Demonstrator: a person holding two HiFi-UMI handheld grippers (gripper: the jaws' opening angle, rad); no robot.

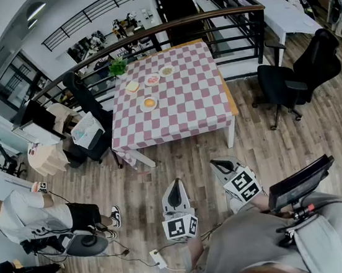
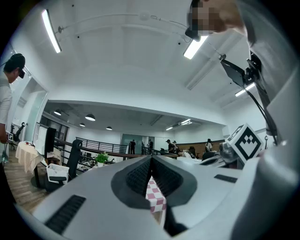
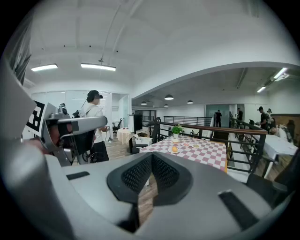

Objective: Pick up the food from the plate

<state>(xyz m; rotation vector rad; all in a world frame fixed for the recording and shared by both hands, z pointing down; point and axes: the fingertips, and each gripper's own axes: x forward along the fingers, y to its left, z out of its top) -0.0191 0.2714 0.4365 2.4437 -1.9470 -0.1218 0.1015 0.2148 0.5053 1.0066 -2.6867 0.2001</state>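
Note:
A table with a pink-and-white checked cloth (image 1: pixel 185 99) stands some steps ahead of me. On it are a plate with orange food (image 1: pixel 149 103), two more small plates (image 1: pixel 152 79) (image 1: pixel 167 71) and a pale yellow piece (image 1: pixel 132 86). The right gripper view shows the same table (image 3: pixel 206 150) and the orange food (image 3: pixel 174 149) far off. My left gripper (image 1: pixel 177 183) and right gripper (image 1: pixel 216 163) are held low over the wooden floor, well short of the table. The left gripper (image 2: pixel 151 161) and the right gripper (image 3: pixel 151 157) have their jaws together with nothing between them.
A potted plant (image 1: pixel 118 65) sits at the table's far left corner. Black office chairs (image 1: pixel 292 82) (image 1: pixel 88 97) flank the table, with a dark railing (image 1: pixel 206 22) behind it. A person in white (image 1: pixel 25 217) sits at the left. A cable and plug (image 1: pixel 157 259) lie on the floor.

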